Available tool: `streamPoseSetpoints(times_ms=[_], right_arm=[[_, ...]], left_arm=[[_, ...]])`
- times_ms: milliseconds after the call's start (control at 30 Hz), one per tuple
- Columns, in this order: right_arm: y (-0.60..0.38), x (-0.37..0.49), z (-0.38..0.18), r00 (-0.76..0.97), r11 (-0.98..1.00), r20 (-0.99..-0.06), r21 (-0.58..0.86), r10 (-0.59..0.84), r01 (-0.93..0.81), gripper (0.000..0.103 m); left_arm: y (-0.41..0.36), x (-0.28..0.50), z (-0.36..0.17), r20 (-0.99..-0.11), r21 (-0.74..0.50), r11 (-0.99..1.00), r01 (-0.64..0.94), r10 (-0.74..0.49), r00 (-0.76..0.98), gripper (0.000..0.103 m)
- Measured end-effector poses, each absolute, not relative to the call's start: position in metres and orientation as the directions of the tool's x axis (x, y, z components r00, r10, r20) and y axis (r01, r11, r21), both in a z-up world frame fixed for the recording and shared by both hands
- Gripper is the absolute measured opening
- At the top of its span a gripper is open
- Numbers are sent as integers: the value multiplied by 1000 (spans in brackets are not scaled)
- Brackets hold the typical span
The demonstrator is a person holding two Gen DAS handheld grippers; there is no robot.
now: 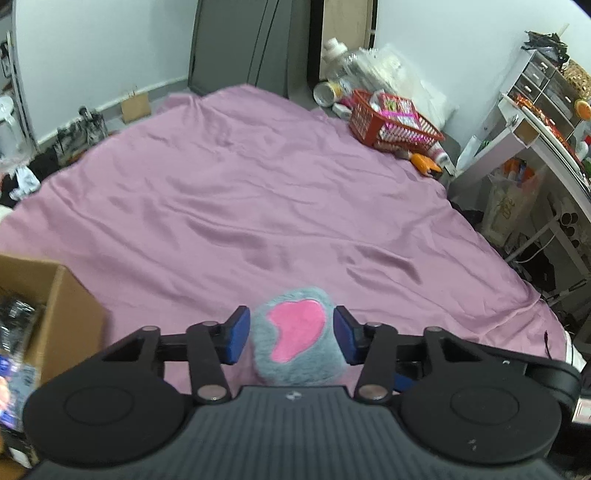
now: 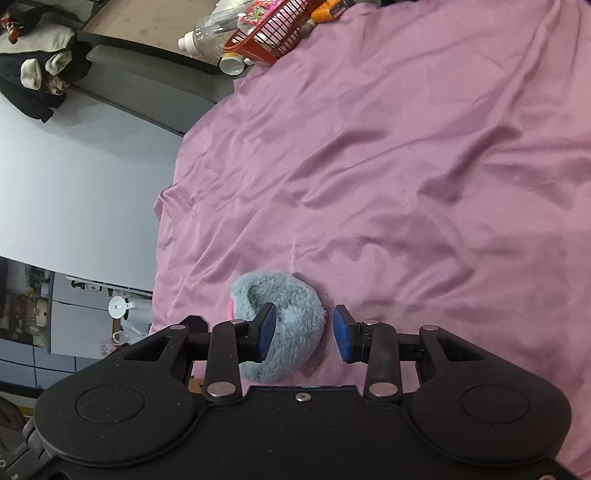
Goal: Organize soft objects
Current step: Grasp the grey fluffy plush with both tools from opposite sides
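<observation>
The left gripper (image 1: 291, 334) holds a grey plush piece (image 1: 295, 339) with a pink patch on its face. Both blue pads (image 1: 236, 334) press against the sides of the plush, and the fur bulges slightly above them. The plush sits low in the left wrist view, just above the gripper body, over the near edge of a pink bedsheet (image 1: 240, 192).

The right gripper (image 2: 304, 334) stands with its jaws moderately apart. Its left pad (image 2: 266, 334) overlaps a grey-blue plush piece (image 2: 288, 325); the right pad is clear of the fur, with sheet visible in the gap. Whether the left pad actually touches the plush cannot be determined. This plush lies on the bedsheet (image 2: 406, 166), near the sheet's edge, with a thin pink rim showing on its left side.

A cardboard box (image 1: 55, 314) stands at the left of the left gripper, with dark packaged items inside. At the far corner of the bed, a red basket (image 1: 391, 122) holds pink packets, and bottles and cans lie just beside it. A white shelf unit (image 1: 535, 122) stands to the right of the bed. The same red basket (image 2: 273, 33) appears at the top of the right wrist view.
</observation>
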State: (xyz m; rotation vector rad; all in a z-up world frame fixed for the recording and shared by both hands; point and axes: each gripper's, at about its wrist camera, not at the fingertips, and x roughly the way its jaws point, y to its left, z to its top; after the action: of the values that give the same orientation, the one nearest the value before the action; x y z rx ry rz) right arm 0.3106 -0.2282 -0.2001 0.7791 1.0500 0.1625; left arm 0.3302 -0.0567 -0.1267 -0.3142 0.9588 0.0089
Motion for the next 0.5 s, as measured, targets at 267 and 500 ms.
streamPoseSetpoints(times_ms=[267, 500], right_arm=[[-232, 324, -224, 473, 668, -708, 686, 524, 287, 37], [-225, 326, -224, 493, 675, -696, 690, 522, 261, 7]], left_arm=[[-68, 351, -150, -843, -274, 946, -175, -148, 518, 35], [-60, 356, -161, -868, -227, 950, -213, -99, 486, 35]])
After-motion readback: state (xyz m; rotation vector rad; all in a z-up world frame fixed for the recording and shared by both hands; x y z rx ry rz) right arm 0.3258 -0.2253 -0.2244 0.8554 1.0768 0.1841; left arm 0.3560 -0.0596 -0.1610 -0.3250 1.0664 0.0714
